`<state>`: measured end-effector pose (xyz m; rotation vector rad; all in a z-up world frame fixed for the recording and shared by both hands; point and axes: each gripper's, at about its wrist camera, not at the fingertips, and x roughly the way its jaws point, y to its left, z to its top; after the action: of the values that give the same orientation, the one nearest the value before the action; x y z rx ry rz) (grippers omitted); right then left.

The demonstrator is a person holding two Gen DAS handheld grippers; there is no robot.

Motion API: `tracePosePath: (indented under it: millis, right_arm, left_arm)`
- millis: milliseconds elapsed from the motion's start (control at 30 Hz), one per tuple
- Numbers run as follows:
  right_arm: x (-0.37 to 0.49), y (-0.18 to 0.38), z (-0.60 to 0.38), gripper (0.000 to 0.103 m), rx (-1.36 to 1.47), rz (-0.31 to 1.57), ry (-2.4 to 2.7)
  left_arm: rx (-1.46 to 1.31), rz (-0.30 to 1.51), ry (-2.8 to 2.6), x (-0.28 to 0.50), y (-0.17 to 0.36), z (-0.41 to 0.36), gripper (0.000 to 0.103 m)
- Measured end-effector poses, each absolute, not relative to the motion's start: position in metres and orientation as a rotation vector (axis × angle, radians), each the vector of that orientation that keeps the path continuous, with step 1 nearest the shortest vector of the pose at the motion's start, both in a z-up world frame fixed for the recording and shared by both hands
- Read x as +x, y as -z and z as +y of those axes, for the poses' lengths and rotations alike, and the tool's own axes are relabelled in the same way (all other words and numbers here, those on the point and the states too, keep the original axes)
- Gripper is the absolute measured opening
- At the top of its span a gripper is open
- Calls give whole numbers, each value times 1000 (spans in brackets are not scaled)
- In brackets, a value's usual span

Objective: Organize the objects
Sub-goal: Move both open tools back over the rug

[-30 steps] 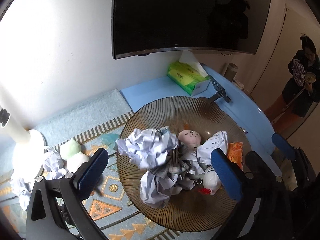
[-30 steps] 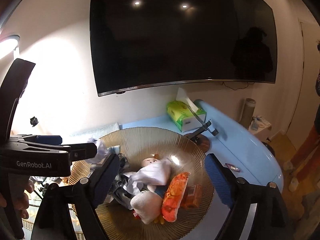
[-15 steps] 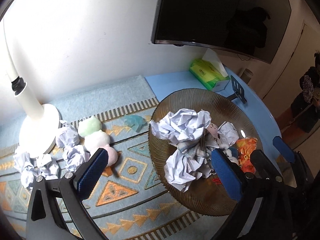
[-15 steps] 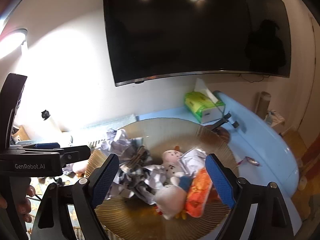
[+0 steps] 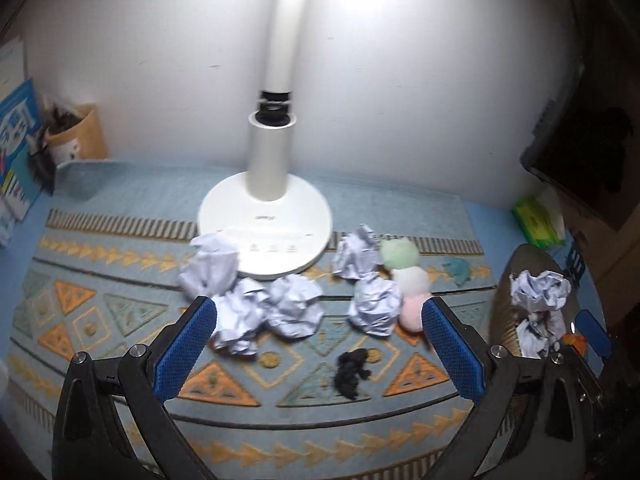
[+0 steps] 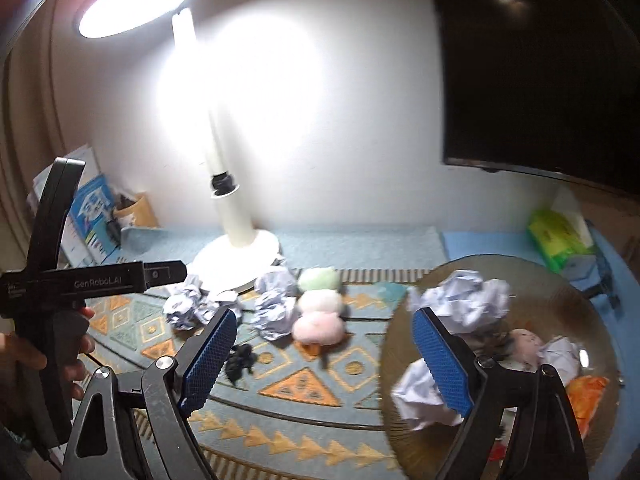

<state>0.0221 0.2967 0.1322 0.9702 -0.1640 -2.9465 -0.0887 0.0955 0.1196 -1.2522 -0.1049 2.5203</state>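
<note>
**Both grippers empty, facing the paper still on the mat**

Nearest me, the left gripper (image 5: 318,344) hangs over the patterned blue-and-orange woven mat (image 5: 120,364), its blue-padded jaws wide apart with nothing between them. The right gripper (image 6: 324,360) is spread just as wide and equally empty.

Taking the white lamp's round base (image 5: 266,228) as the marker: just in front of it lies a small black fuzzy clump (image 5: 352,368). Closer to the base sit 3 crumpled white paper balls (image 5: 256,304) bunched at its front-left edge, 1 touching it, and 2 more (image 5: 368,284) at its front-right. Beside those 2 runs a soft plush row of green, white and pink rounds (image 5: 408,280).

Well right of the base stands the ribbed amber glass bowl (image 6: 532,280), already holding crumpled paper, a doll and an orange packet.

I judge this a reach between loads: the next move calls for lowering onto 1 ball and closing gently. The bunched balls crowd each other, so the pads may catch 2.
</note>
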Motion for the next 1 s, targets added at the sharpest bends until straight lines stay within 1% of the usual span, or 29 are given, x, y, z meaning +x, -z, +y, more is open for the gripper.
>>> tracePosePath:
  millis: [167, 300, 433, 600, 667, 767, 833, 900, 967, 1000]
  right_arm:
    - [7, -94, 253, 89, 1126, -150, 2756]
    - [1, -57, 235, 89, 1252, -132, 2674]
    - [1, -28, 227, 89, 1363, -172, 2597]
    - [8, -14, 221, 89, 1363, -119, 2637]
    - [12, -13, 218, 89, 1324, -64, 2665]
    - [17, -10, 214, 90, 1309, 0, 2688]
    - [15, -10, 214, 92, 1313, -1, 2687]
    - [13, -10, 216, 95, 1319, -9, 2691]
    - [6, -9, 219, 102, 1329, -35, 2703]
    - [1, -9, 219, 103, 1337, -41, 2712]
  left_arm:
    - [-1362, -238, -2544, -70, -95, 41, 102]
    - [-1498, -186, -2516, -44, -58, 27, 102]
    - [-1616, -127, -2480, -17, -19, 26, 102]
    - [-1551, 56, -2564, 3, -11, 39, 102]
    - [-1490, 113, -2615, 6, -8, 43, 103]
    - [-1386, 80, -2693, 12, -6, 42, 103]
    - [-1378, 75, -2703, 12, -7, 41, 103]
    - [-1378, 73, -2705, 11, -8, 41, 103]
    - [-1380, 74, -2708, 8, -8, 42, 103]
    - [-1382, 75, -2700, 3, -9, 42, 103]
